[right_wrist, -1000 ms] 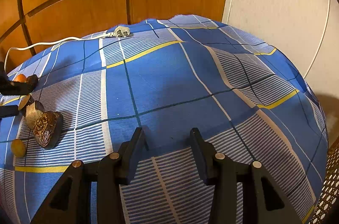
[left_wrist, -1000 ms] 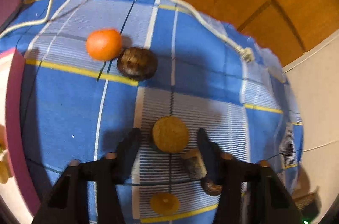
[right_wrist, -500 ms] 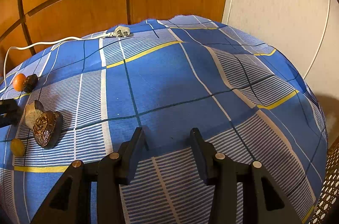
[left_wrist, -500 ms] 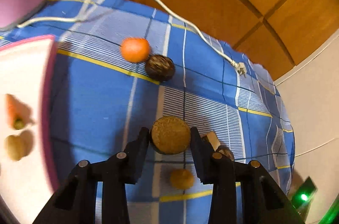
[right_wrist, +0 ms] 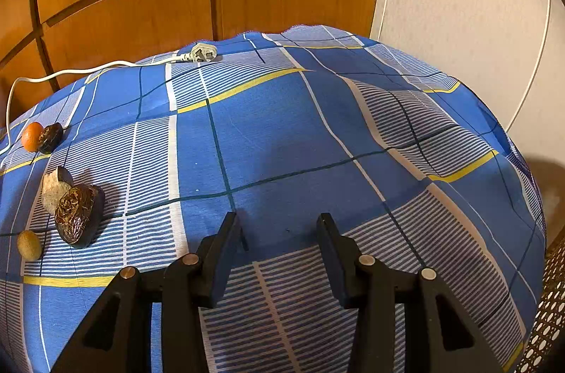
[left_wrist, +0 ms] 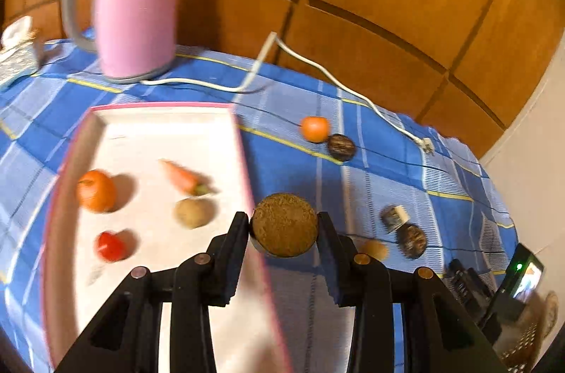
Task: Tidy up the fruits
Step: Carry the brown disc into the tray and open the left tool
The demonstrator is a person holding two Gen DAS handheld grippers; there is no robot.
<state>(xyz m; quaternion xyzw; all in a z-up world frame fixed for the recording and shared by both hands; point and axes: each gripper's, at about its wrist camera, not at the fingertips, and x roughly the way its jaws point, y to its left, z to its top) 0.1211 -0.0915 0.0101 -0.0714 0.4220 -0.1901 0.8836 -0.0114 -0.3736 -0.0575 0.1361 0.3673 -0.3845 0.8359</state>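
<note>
Brown round fruit is clamped in the left hand-held gripper beside the tray's pink rim. Four items are counted inside the tray. The right hand-held gripper is held part-open, empty.

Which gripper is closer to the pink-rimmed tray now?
Left. The left gripper, shut on a round brown fruit, is at the edge of the pink-rimmed tray. The right gripper is over bare cloth; its view shows no tray.

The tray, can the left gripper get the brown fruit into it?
Probably yes. The left gripper holds the brown fruit right by the tray rim, and bare white floor inside looks free.
</note>
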